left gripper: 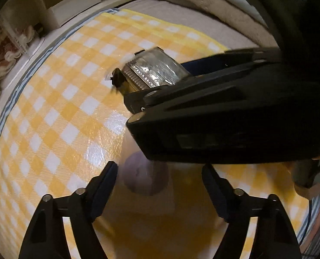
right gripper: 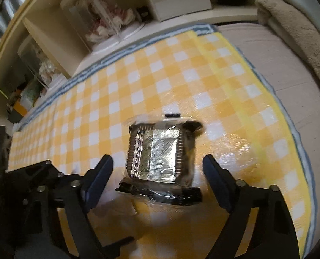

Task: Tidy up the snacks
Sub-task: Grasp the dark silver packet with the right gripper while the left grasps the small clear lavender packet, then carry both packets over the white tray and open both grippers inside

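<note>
On the yellow-checked cloth (right gripper: 138, 82) lies a square snack (right gripper: 160, 155) in shiny clear wrap with black ends. My right gripper (right gripper: 157, 161) stands open around it, one pad on each side, with a gap on both sides. The left wrist view shows the same snack (left gripper: 155, 69) from the side, beside one of the right gripper's black fingers (left gripper: 181, 99). My left gripper (left gripper: 160, 170) is open over a round purple snack (left gripper: 144, 177) in a clear wrapper. That snack lies between the tips, nearer the left one, and the pads do not press on it.
The cloth covers a pale bed surface (right gripper: 278, 60). Folded beige blankets (right gripper: 289, 10) lie at the far right. Beyond the cloth's far edge stand a white box (right gripper: 181, 2) and shelves with clear bags of white and pink items (right gripper: 108, 19).
</note>
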Available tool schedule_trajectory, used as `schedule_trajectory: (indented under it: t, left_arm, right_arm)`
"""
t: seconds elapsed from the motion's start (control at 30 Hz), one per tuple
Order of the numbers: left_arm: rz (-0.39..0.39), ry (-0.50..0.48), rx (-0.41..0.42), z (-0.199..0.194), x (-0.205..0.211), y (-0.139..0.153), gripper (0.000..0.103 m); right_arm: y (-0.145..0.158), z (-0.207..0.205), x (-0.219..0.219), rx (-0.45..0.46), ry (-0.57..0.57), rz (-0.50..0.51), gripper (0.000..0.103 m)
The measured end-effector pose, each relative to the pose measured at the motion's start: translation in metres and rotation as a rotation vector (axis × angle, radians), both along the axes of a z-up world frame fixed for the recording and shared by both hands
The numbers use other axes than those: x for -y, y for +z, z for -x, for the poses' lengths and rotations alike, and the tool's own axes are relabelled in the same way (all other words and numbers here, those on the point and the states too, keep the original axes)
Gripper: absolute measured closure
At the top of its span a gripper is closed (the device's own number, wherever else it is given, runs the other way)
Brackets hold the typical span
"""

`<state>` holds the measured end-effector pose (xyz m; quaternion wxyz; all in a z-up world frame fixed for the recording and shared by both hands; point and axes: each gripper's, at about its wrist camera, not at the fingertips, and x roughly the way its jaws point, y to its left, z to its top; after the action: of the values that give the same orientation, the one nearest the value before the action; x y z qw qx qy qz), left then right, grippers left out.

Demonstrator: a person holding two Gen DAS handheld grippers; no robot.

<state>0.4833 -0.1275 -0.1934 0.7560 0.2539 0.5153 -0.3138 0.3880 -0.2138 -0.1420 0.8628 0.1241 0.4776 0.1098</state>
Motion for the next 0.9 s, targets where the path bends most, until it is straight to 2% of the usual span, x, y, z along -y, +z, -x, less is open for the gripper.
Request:
schedule_trajectory:
  t: [0.07, 0.17, 0.27, 0.33, 0.5, 0.73, 0.9]
  left_arm:
    - [-0.004, 0.027, 0.012, -0.002, 0.0, -0.002, 0.039]
    - [0.032, 0.117, 0.007, -0.008, -0.005, -0.002, 0.055]
    - [0.068, 0.174, -0.001, -0.01, -0.007, -0.005, 0.056]
    - [0.068, 0.192, 0.011, -0.007, -0.005, -0.007, 0.056]
    - [0.144, 0.26, 0.019, 0.005, -0.01, -0.006, 0.06]
    - [0.244, 0.355, 0.07, 0.038, -0.038, 0.031, 0.06]
    - [0.298, 0.42, 0.129, 0.076, -0.077, 0.071, 0.06]
  right_arm:
    - [-0.001, 0.002, -0.006, 0.015, 0.0, 0.05, 0.034]
    - [0.0, 0.006, -0.003, 0.018, 0.0, 0.052, 0.04]
    - [0.004, 0.012, 0.003, 0.02, 0.002, 0.031, 0.046]
    - [0.008, 0.015, 0.008, 0.017, 0.0, 0.034, 0.048]
    - [0.017, 0.025, 0.012, 0.008, 0.005, 0.045, 0.049]
    - [0.05, 0.048, 0.016, 0.054, 0.012, 0.047, 0.049]
    - [0.075, 0.072, 0.014, 0.09, 0.025, 0.006, 0.049]
